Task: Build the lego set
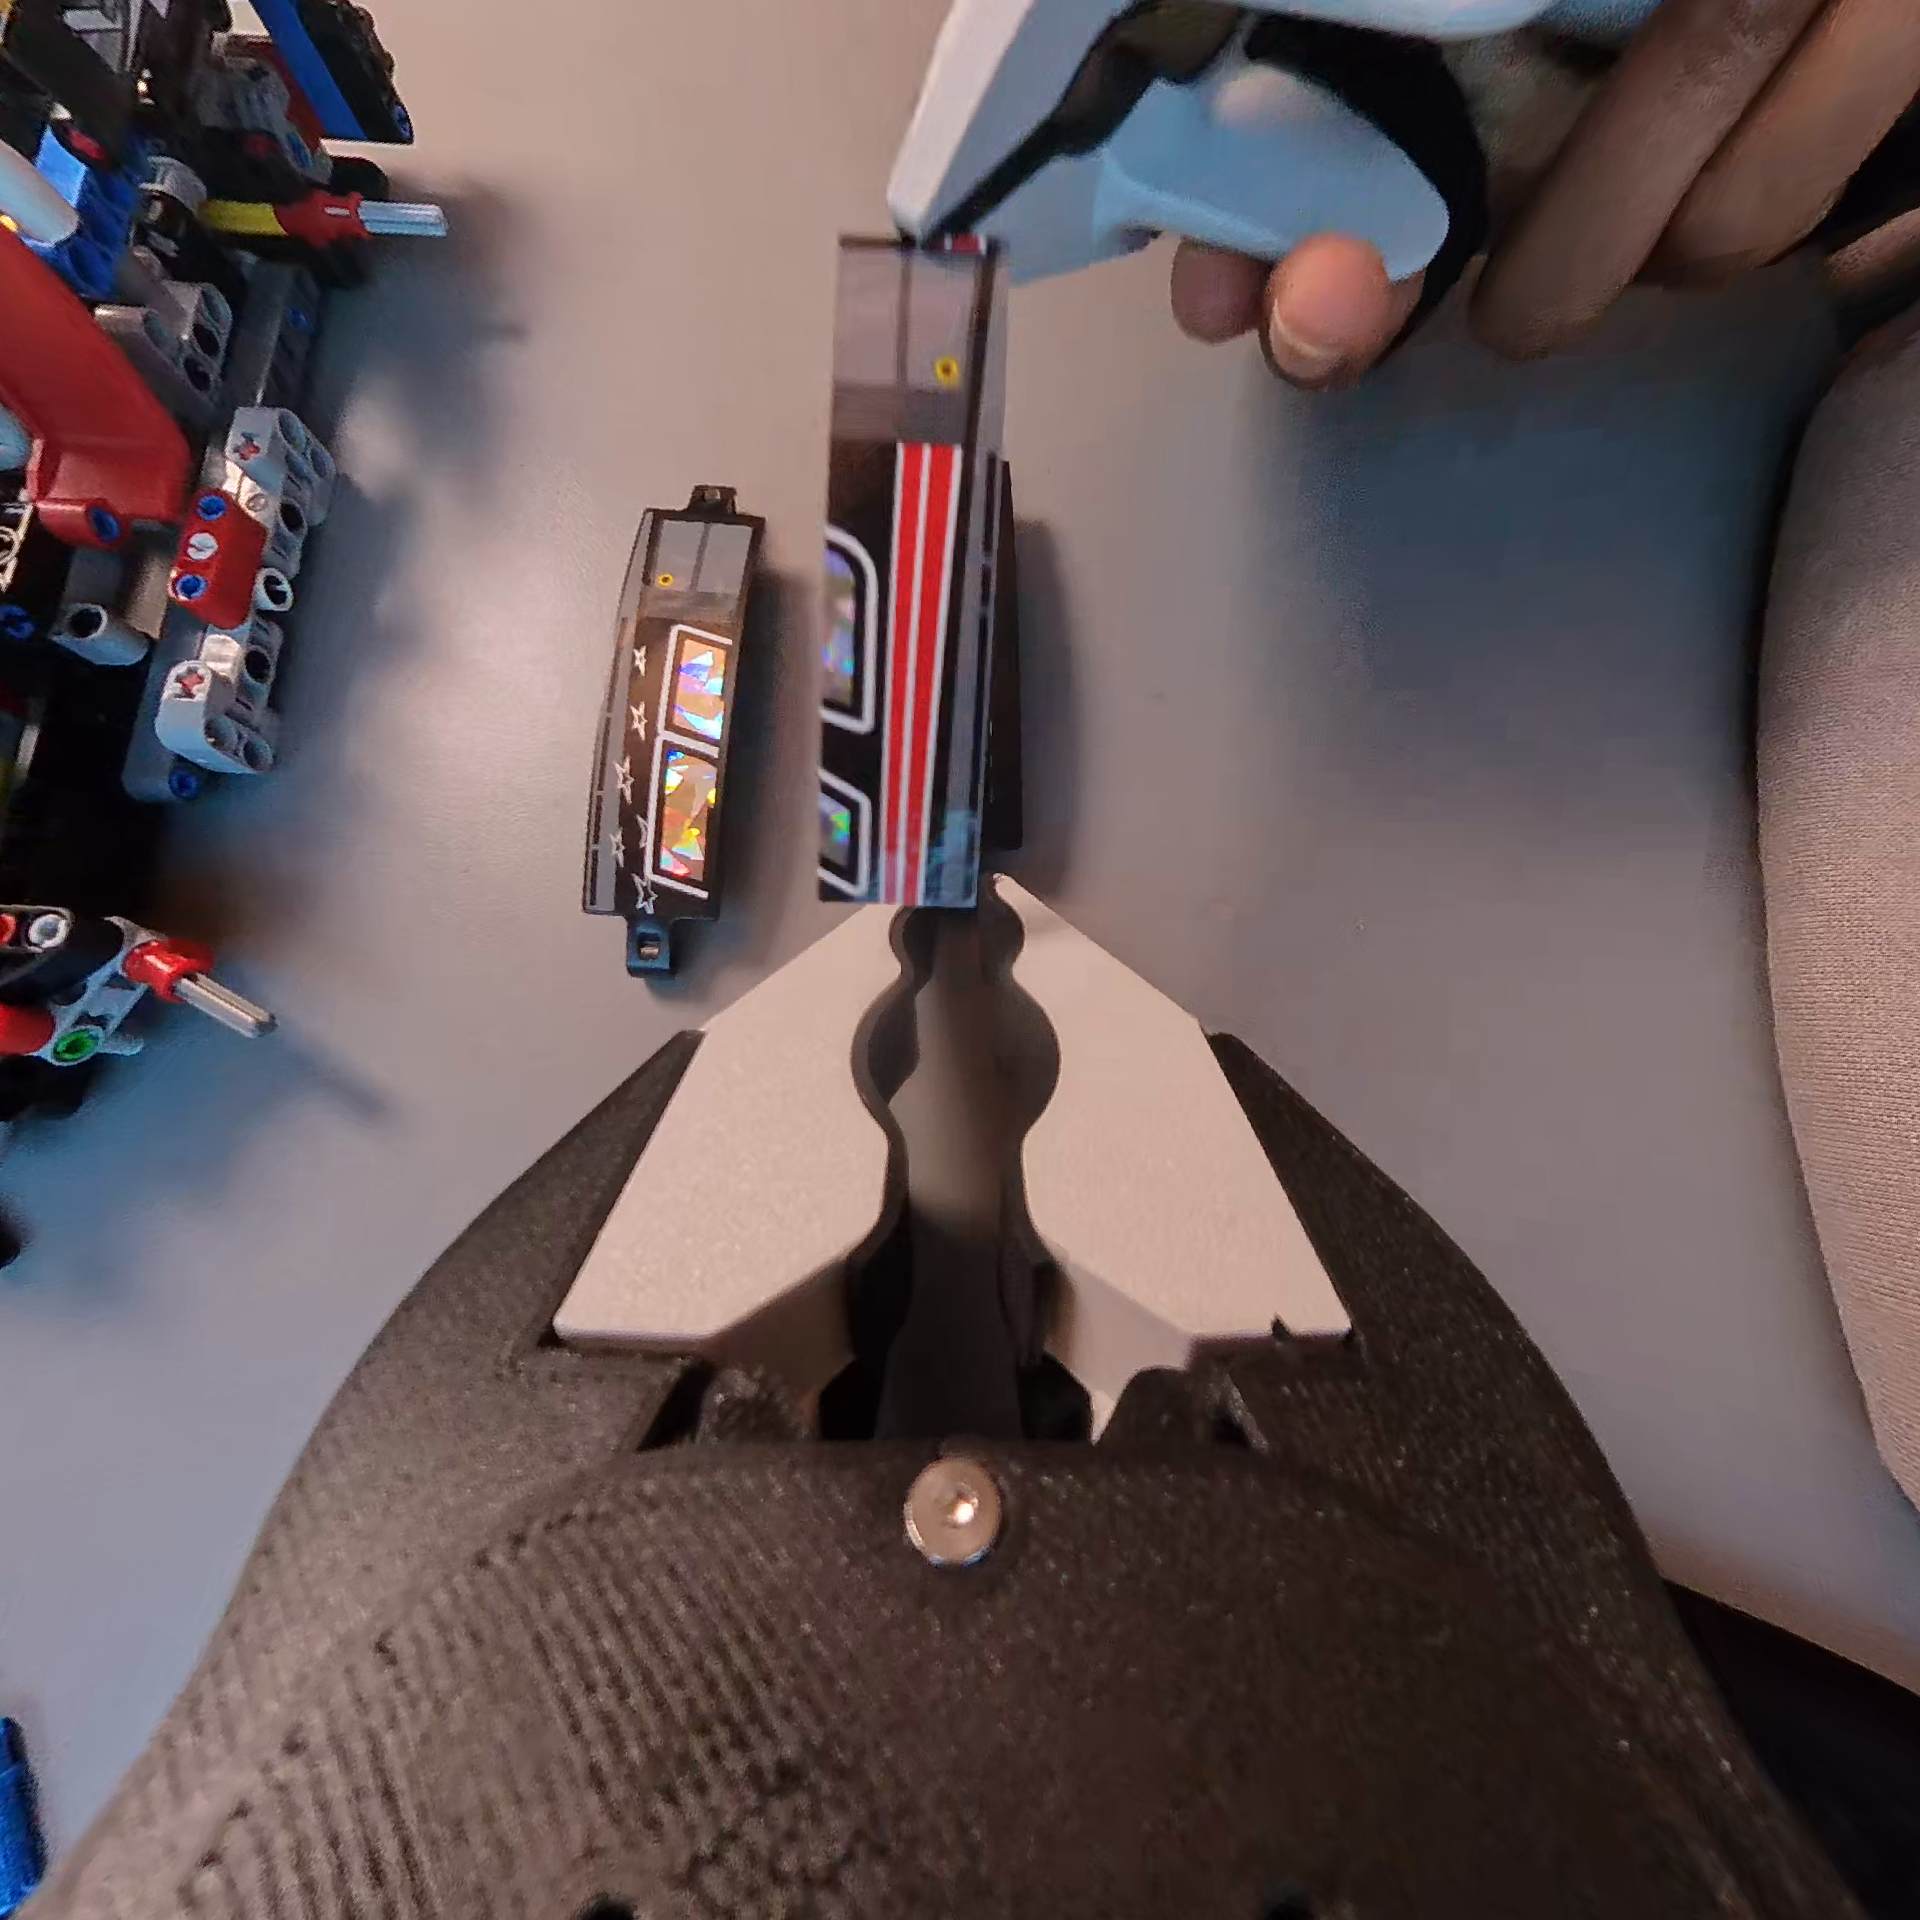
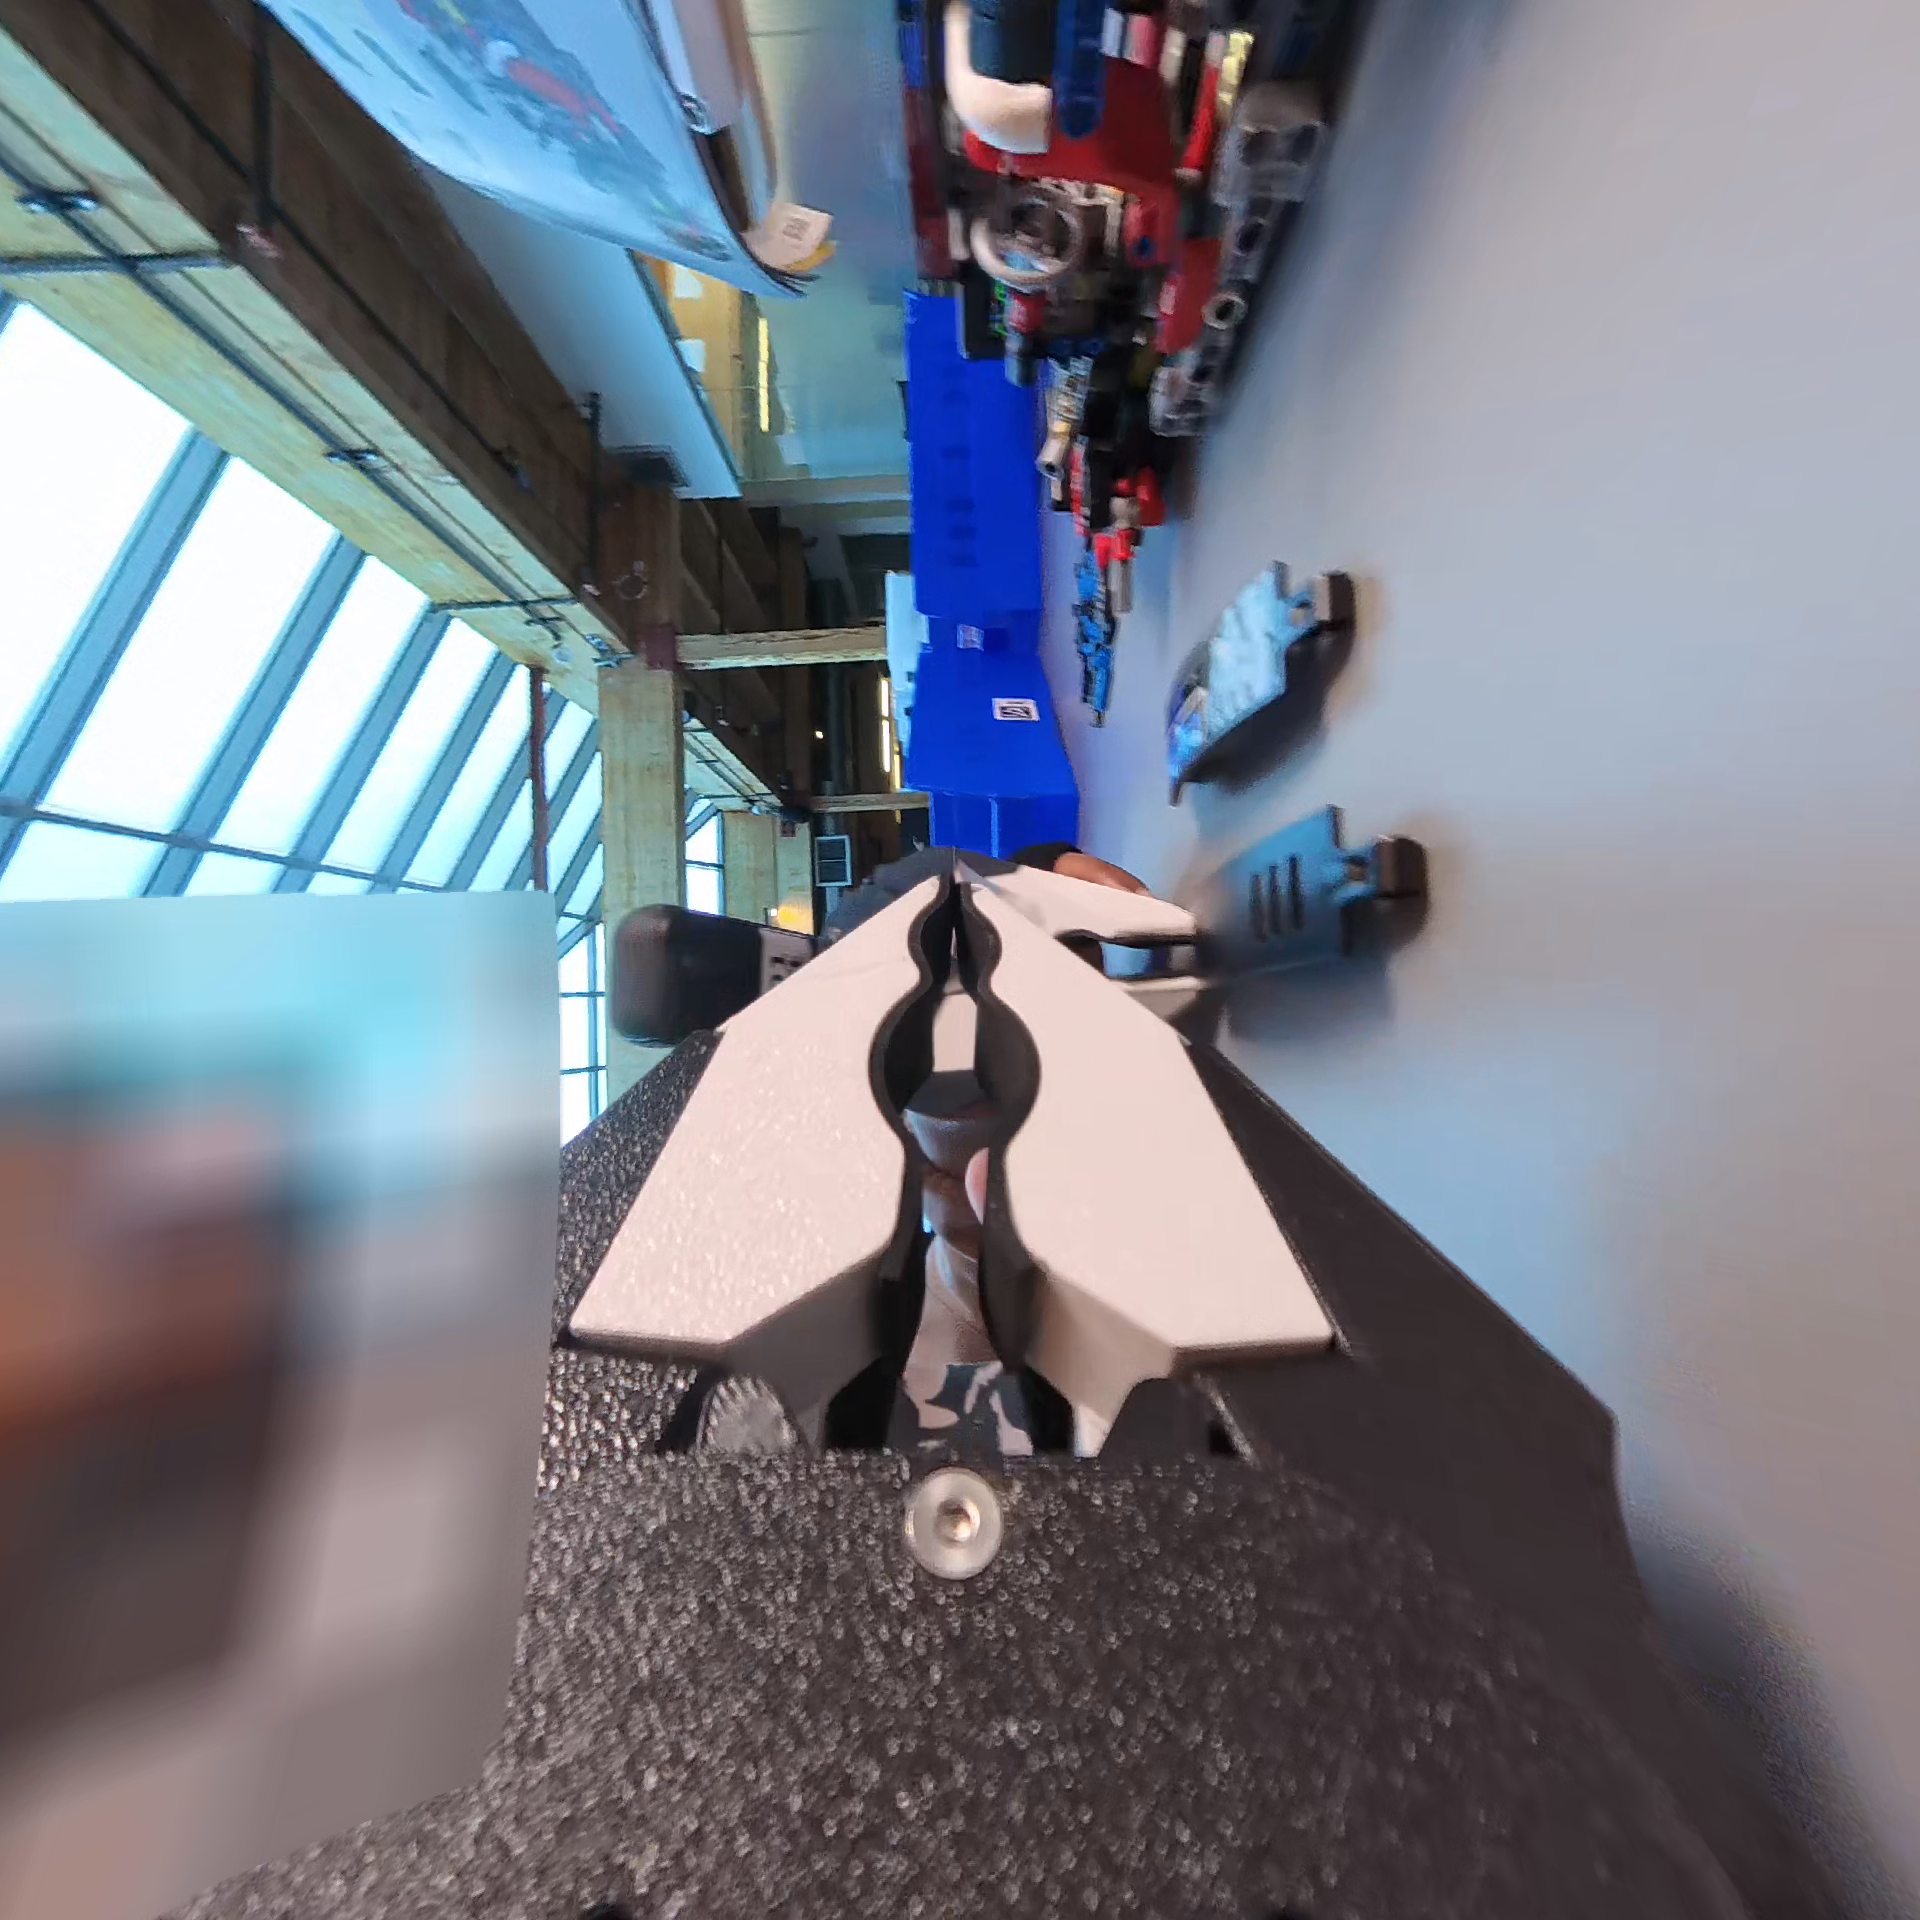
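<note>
My left gripper (image 1: 951,909) is shut on the near end of a black panel with red and white stripes (image 1: 920,644), which it holds on edge over the grey table. My right gripper (image 2: 956,883) is shut, with nothing showing between its fingers. In the left wrist view the right gripper (image 1: 914,223) has its tip at the far end of the striped panel. The striped panel (image 2: 1309,904) also shows in the right wrist view, with the left gripper's fingers (image 2: 1132,925) on it. A second black panel with shiny stickers (image 1: 675,727) (image 2: 1236,686) lies flat on the table beside it.
The part-built red, black and grey model (image 1: 156,416) (image 2: 1091,208) stands along the table's edge with loose parts (image 1: 135,987) near it. Blue bins (image 2: 977,623) and an open instruction booklet (image 2: 540,114) lie beyond. A person's hand (image 1: 1455,260) holds the right gripper. About 9 cm separates my left fingertips from my right.
</note>
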Demonstrator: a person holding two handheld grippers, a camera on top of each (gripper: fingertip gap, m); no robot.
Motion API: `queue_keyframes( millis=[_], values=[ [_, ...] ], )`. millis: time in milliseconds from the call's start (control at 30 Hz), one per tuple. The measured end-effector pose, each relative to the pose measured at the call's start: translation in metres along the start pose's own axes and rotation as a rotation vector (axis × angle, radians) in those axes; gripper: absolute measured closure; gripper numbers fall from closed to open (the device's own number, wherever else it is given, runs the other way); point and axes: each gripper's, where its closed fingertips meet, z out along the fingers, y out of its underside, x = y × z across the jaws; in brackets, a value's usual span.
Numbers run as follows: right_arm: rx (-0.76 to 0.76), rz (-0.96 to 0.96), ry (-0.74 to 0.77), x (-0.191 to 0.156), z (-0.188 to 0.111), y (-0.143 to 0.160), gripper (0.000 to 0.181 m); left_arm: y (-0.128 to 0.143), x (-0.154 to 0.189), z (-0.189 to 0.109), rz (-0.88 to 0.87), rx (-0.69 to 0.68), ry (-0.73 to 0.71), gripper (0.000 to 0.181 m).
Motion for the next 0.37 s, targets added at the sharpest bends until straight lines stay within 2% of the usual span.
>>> queue_keyframes(
  millis=[167,367],
  values=[
    [-0.007,-0.039,0.102,0.024,-0.006,0.005,0.181,0.0,0.0,0.0,0.0,0.0,-0.001,0.176],
    [-0.013,-0.182,0.237,0.04,-0.014,0.001,0.181,0.001,0.001,0.0,0.004,-0.003,-0.001,0.176]
  ],
)
